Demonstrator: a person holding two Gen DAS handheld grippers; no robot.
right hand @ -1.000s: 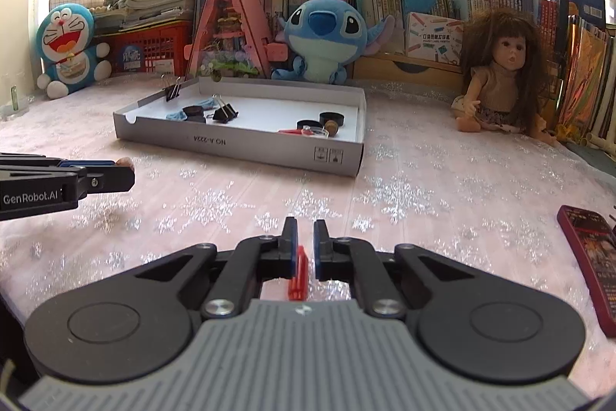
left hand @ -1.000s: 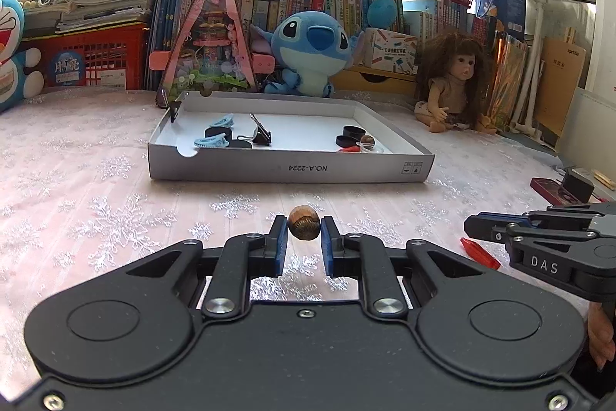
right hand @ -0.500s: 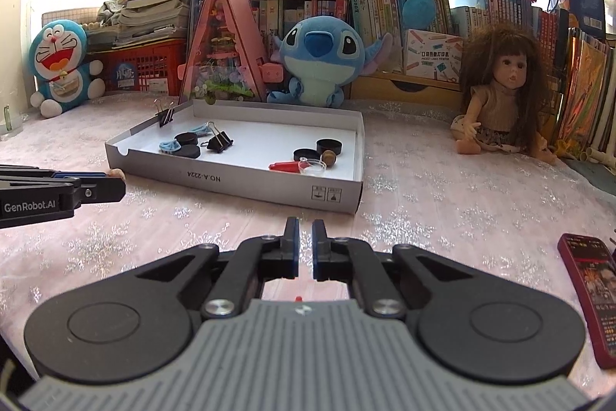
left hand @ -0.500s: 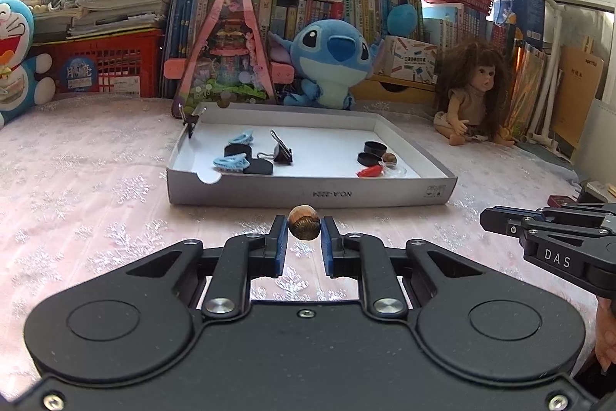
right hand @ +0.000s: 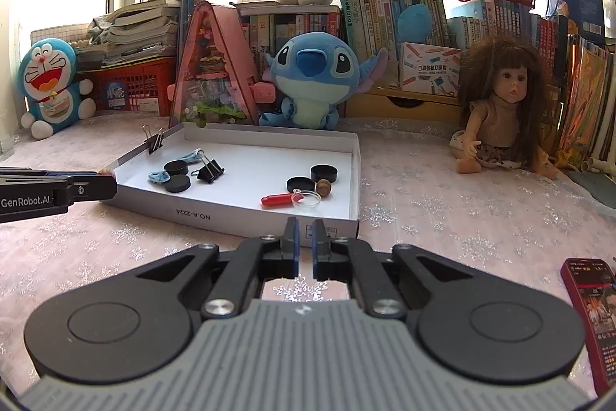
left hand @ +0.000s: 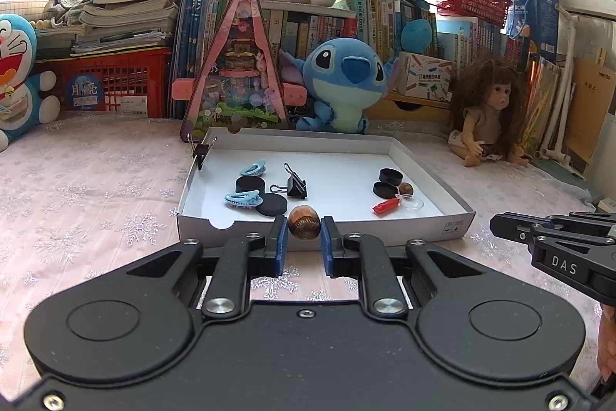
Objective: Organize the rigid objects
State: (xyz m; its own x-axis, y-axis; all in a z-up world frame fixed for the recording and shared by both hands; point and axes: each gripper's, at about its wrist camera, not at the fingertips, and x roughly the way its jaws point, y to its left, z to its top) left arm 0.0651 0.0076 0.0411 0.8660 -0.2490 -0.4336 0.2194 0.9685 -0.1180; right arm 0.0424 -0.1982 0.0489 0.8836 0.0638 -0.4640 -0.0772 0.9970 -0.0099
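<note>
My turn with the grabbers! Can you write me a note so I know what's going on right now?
Left gripper: shut on a brown nut, held in front of the white box.
Right gripper: shut, nothing visible between its fingers.
Already in the box: blue hair clips, a binder clip, black caps, a red piece, and a second nut.
Left to do: probably drop the held nut in beside the second nut.

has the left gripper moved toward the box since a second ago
Yes. The left gripper, shut on the nut, has come closer to the box: its front wall now sits right behind the fingertips, where earlier a strip of tablecloth showed between them.
</note>
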